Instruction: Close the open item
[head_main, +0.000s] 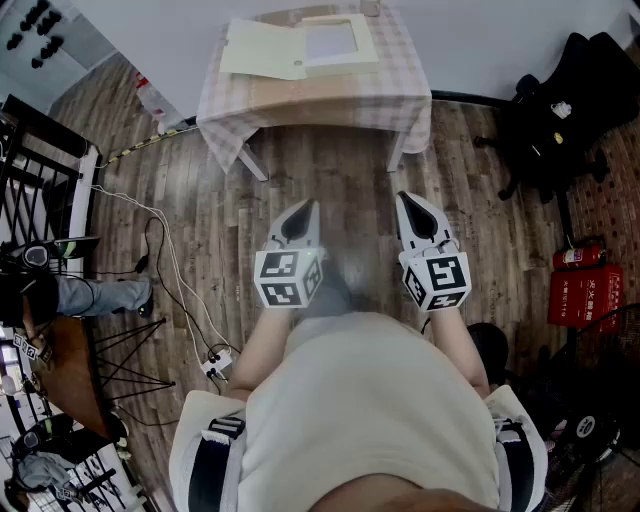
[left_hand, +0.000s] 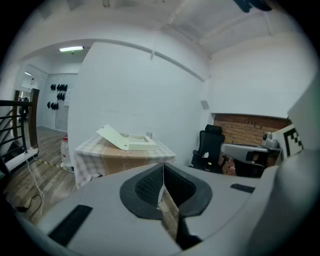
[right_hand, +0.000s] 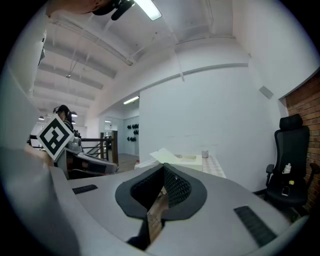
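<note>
An open cream box (head_main: 302, 44) lies on a small table with a checked cloth (head_main: 400, 90), its lid (head_main: 262, 50) folded out to the left. The left gripper view shows the same box (left_hand: 131, 140) ahead with its lid raised; the right gripper view shows the box (right_hand: 177, 157) farther off. My left gripper (head_main: 306, 208) and right gripper (head_main: 405, 200) hover over the wooden floor, well short of the table. Both are shut, jaws meeting with nothing between them.
A black office chair (head_main: 560, 110) stands to the right, with a red box and fire extinguisher (head_main: 583, 285) behind it. At the left there are a black railing (head_main: 40, 150), cables and a power strip (head_main: 215, 362) on the floor. A small cup (right_hand: 205, 154) stands on the table.
</note>
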